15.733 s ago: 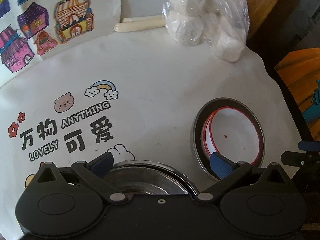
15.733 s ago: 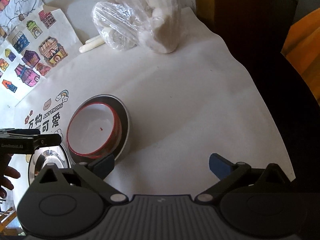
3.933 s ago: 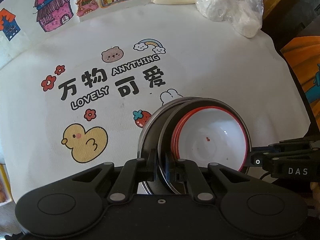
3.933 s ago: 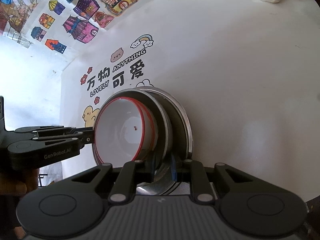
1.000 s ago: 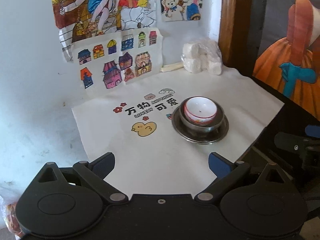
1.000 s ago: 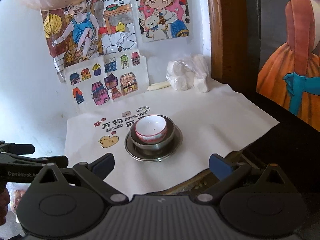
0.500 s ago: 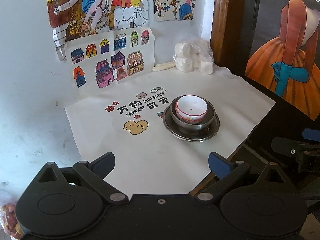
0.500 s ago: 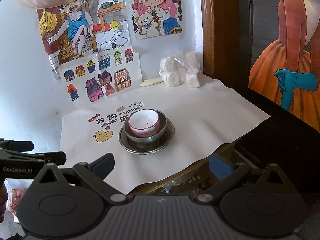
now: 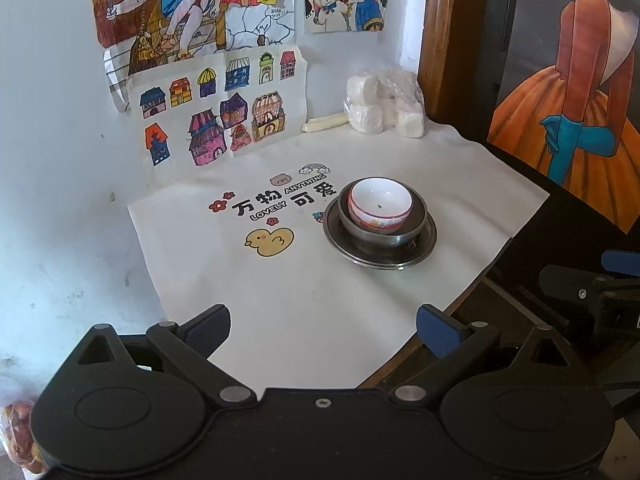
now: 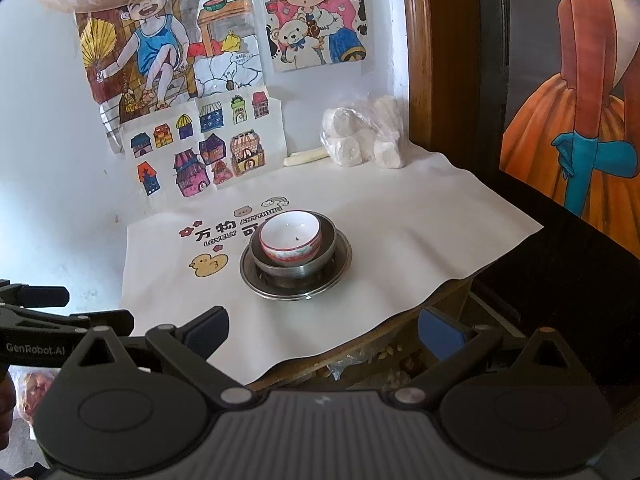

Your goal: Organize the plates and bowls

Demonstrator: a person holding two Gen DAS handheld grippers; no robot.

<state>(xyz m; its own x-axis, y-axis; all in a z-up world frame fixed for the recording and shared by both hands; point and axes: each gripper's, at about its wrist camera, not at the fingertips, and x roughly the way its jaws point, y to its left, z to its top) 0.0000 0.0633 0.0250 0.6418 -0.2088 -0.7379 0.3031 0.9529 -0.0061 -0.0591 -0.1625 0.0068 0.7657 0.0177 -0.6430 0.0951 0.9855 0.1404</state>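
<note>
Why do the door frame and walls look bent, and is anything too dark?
Left wrist view: the fisheye lens bows the brown wooden door frame. Right wrist view: even daylight on the white printed tablecloth; under it the table is shadowed.

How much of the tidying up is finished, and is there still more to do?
It looks about finished. The white bowl sits inside the metal bowl, and both rest on the metal plate, one neat stack on the white cloth. Nothing is in hand: the left gripper and right gripper are both open, empty and away from the stack. No other loose dishes show.
</note>
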